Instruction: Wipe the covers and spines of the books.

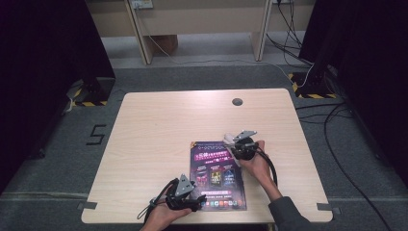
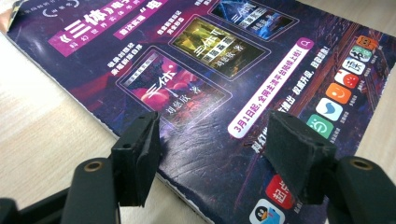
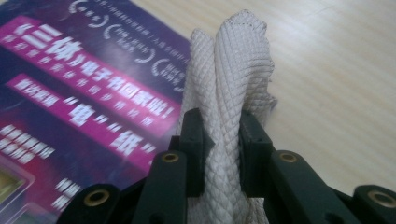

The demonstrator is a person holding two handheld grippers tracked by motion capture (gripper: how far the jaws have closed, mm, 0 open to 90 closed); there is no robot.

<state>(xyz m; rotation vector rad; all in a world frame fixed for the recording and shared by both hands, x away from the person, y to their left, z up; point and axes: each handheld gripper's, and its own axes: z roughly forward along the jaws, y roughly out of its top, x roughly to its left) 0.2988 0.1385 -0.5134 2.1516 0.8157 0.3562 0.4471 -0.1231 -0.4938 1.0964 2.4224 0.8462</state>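
Observation:
A dark purple magazine [image 1: 217, 174] with pink banners lies flat on the wooden table [image 1: 159, 125], near its front edge. My left gripper [image 1: 198, 198] hovers at the magazine's near left corner, open, with the cover [image 2: 219, 70] showing between its fingers [image 2: 138, 154]. My right gripper [image 1: 232, 144] sits at the magazine's far right corner, shut on a folded white waffle-textured cloth [image 3: 229, 93]. The cloth [image 1: 230, 139] sticks out beyond the jaws, over the magazine's edge [image 3: 84, 93].
A round cable hole [image 1: 237, 101] sits near the table's far edge. Dark curtains flank both sides, and cables [image 1: 332, 120] run across the grey floor at the right. A number 5 [image 1: 95, 134] is marked on the floor at the left.

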